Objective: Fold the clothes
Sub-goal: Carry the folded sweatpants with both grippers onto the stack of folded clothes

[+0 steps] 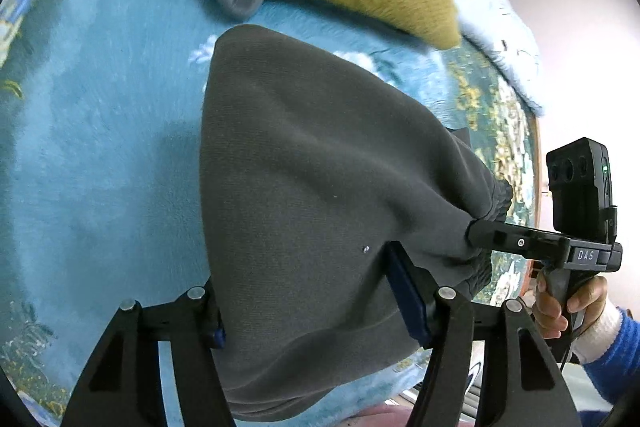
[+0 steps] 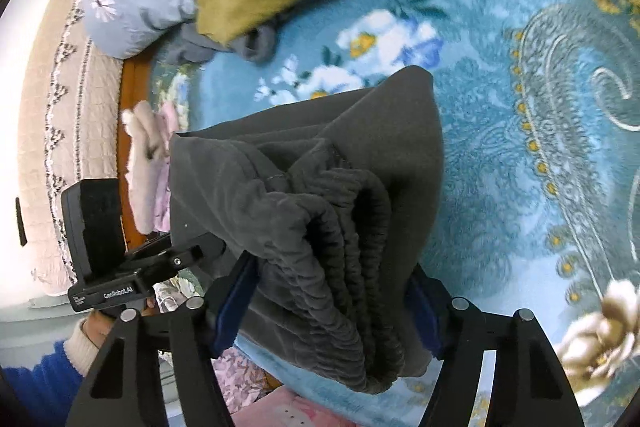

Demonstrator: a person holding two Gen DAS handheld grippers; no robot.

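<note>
Dark grey trousers (image 2: 312, 187), doubled over, gathered elastic waistband bunched, clamped in both claws (image 1: 320, 307) (image 2: 332, 303).

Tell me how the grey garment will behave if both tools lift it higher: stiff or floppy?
Probably floppy: the grey garment already drapes and sags between the left tool and right tool. It looks fairly thick, so perhaps somewhat heavy for cloth. Its gathered waistband is bunched in the right tool, so slipping seems unlikely.
</note>
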